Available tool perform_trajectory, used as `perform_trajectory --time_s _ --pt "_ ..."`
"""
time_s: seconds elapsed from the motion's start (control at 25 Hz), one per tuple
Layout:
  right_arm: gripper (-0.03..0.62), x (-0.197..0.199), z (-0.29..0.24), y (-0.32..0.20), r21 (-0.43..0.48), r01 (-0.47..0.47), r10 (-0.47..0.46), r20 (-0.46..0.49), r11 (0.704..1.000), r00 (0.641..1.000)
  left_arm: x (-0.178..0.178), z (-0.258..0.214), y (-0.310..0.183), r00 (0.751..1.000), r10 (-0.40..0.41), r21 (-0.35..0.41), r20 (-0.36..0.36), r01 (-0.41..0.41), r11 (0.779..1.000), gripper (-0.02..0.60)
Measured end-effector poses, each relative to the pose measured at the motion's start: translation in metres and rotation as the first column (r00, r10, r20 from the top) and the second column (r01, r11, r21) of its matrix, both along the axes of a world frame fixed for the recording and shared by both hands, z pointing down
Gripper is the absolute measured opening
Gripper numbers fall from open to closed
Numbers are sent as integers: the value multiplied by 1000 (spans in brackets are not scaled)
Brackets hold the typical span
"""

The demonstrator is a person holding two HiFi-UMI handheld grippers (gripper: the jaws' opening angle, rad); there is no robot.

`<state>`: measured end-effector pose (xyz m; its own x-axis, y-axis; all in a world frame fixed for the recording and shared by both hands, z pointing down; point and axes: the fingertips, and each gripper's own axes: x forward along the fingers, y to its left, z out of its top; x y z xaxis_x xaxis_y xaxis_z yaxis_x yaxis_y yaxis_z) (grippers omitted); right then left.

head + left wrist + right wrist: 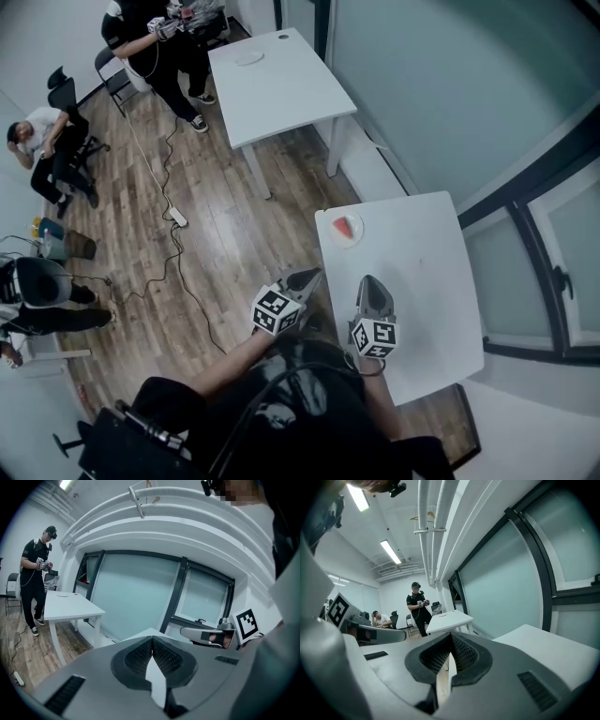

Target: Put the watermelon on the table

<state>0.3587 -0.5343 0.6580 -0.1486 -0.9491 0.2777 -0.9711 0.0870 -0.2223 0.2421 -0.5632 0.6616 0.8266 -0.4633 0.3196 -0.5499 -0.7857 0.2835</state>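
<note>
Watermelon reads as placed in the head view: a small red wedge lying on a white plate near the far left corner of the white table. Rind detail is too small to tell. The left gripper and right gripper hang near the person's body, well apart from the plate. My judgement is that the task's step is done and the next move calls for nothing but parking the grippers.

Left gripper view – jaws pressed together, ribbed pads meeting, nothing between them; the watermelon is not in sight.

Right gripper view – same story: jaws closed tip to tip, empty, with only the table's edge beyond.
</note>
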Motion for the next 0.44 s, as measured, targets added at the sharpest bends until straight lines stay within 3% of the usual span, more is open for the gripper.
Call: perform_trajectory --time_s 0.24,0.44 --pt "12 1 4 12 -11 14 -13 24 1000 1000 6 -8 12 1000 22 19 -4 -22 1000 5" --pt "12 6 8 14 -26 3 -2 51 1000 999 3 -1 16 1000 15 -11 -2 -15 1000 6"
